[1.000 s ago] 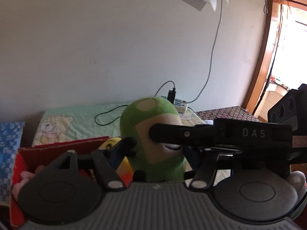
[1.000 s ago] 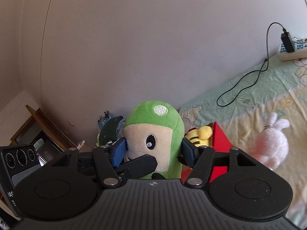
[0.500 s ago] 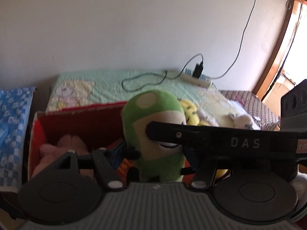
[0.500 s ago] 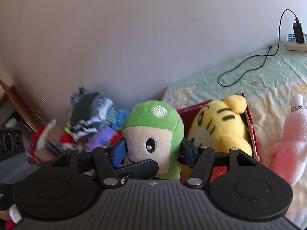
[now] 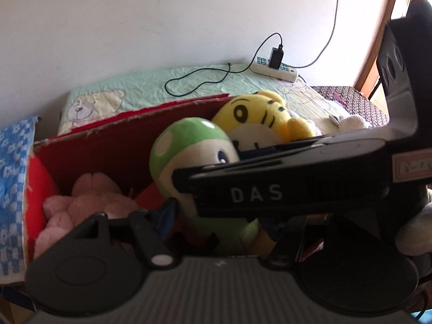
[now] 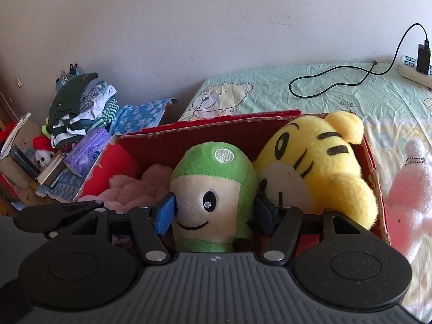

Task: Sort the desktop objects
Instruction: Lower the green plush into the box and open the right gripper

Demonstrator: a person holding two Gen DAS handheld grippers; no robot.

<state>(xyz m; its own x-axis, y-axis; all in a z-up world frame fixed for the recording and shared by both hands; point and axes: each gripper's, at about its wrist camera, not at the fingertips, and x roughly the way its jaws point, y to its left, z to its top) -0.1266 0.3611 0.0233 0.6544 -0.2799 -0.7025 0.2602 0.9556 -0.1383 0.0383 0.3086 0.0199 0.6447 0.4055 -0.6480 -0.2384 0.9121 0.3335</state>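
Both grippers hold one green plush doll (image 6: 216, 189) over the open red cardboard box (image 6: 205, 131). My right gripper (image 6: 214, 213) is shut on the doll's sides, blue pads pressed to its face. My left gripper (image 5: 216, 216) also grips the green doll (image 5: 189, 145); the black right gripper body crosses in front and hides its right finger. A yellow tiger plush (image 6: 318, 162) lies in the box at the right, also in the left wrist view (image 5: 264, 118). A pink plush (image 6: 135, 186) lies in the box at the left.
The red box (image 5: 113, 140) sits on a bed with a bear-print sheet (image 6: 324, 91). A pink rabbit plush (image 6: 413, 189) lies on the bed right of the box. A power strip and black cable (image 6: 415, 67) lie by the wall. Folded clothes and clutter (image 6: 81, 113) are piled at the left.
Both grippers have lowered with the green doll toward the red box. The box interior, the tiger and the pink plush now fill the views.
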